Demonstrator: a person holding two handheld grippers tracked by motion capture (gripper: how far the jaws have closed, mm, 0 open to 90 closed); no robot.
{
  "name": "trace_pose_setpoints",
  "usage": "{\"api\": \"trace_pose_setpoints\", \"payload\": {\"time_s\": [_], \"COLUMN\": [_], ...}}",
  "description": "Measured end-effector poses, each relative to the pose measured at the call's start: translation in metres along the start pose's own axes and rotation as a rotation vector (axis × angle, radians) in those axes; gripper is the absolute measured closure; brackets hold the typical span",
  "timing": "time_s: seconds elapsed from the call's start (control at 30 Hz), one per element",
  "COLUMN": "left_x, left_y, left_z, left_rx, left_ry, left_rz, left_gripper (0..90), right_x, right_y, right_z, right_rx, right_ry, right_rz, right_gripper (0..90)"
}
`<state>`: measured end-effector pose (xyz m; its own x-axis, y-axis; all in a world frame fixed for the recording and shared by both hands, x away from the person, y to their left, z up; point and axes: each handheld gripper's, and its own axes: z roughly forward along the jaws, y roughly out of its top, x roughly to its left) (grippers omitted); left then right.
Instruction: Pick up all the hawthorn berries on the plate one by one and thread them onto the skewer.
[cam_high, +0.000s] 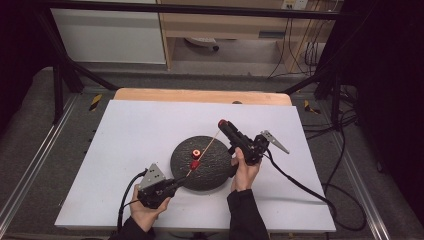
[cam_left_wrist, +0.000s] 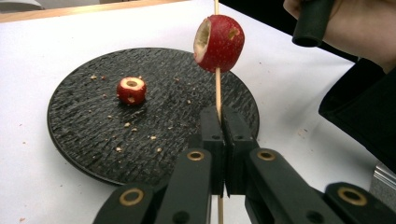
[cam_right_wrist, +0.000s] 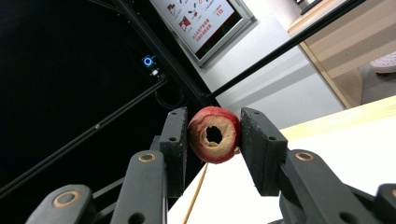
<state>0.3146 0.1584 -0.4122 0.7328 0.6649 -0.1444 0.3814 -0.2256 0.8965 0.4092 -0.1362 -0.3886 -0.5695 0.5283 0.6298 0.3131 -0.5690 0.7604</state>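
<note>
A thin wooden skewer slants over the round black plate. My left gripper, at the plate's near-left rim, is shut on the skewer's lower end. One cored red fruit is threaded on the stick above the jaws and shows red over the plate. A second red fruit lies loose on the plate. My right gripper is at the skewer's far tip. Its pads press a third cored red fruit, with the stick just below.
The plate rests on a white sheet over a wooden table. Crumbs dot the plate. Black frame bars and cables surround the table. The person's right hand is close above the plate's far side.
</note>
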Motion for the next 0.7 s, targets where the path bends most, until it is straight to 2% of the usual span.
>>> {"api": "trace_pose_setpoints", "payload": {"time_s": [0.43, 0.7], "left_x": [-0.006, -0.011], "left_y": [0.006, 0.012], "left_z": [0.005, 0.012], "left_rx": [-0.029, -0.029], "left_ry": [0.017, 0.028], "left_rz": [-0.027, -0.044], "left_gripper": [88.8, 88.9], "right_x": [0.0, 0.001], "right_y": [-0.006, -0.008], "right_z": [0.0, 0.0], "right_rx": [-0.002, -0.002], "right_ry": [0.013, 0.024], "right_rz": [0.012, 0.029], "right_gripper": [63.4, 63.4]}}
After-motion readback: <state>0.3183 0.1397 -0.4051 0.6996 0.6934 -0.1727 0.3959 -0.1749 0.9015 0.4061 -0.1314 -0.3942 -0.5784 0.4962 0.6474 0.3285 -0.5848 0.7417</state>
